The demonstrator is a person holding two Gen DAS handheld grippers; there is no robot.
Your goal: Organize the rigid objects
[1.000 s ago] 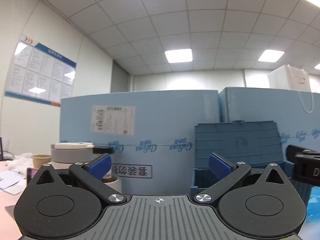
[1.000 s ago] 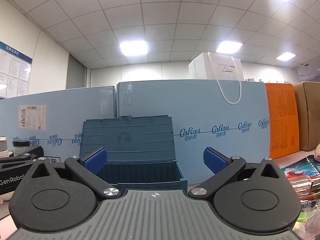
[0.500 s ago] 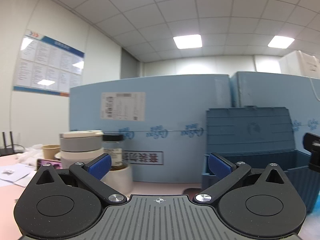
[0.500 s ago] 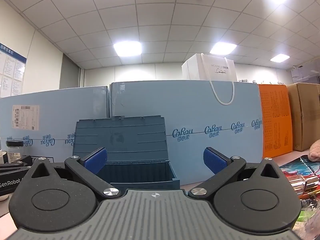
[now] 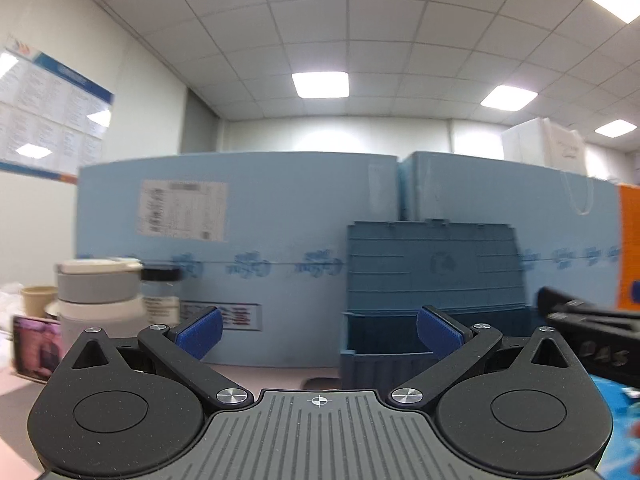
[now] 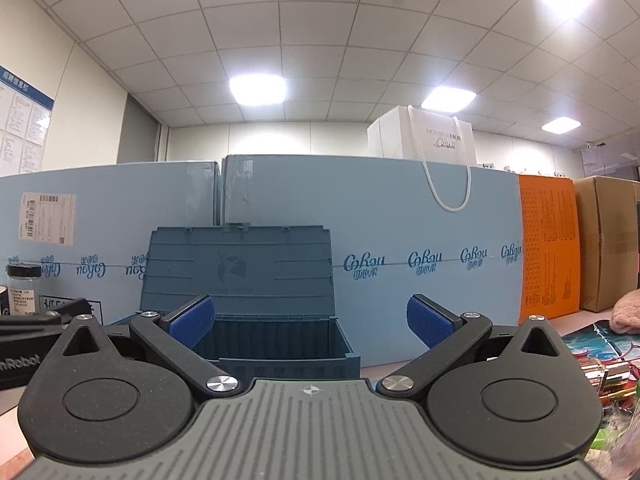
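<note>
A dark blue plastic storage box (image 6: 276, 344) stands on the table with its lid (image 6: 240, 268) up; it also shows in the left wrist view (image 5: 384, 352). My left gripper (image 5: 318, 330) is open and empty, left of the box. My right gripper (image 6: 310, 322) is open and empty in front of the box. At the left stand stacked grey and white containers (image 5: 96, 296) and a clear jar with a black cap (image 5: 160, 296), the jar also in the right wrist view (image 6: 24, 288). Gold-capped items (image 6: 604, 372) lie at the right.
Light blue cartons (image 6: 400, 240) form a wall behind the box, with a white paper bag (image 6: 424, 136) on top. An orange box (image 6: 548, 248) and a brown carton (image 6: 608, 240) stand at the right. A phone (image 5: 36, 348) leans at the far left. Colourful packaging (image 6: 600, 340) lies right.
My left gripper has pulled back and swung right, so the box and the right gripper show more in its view. My right gripper has backed off slightly. Both stay open.
</note>
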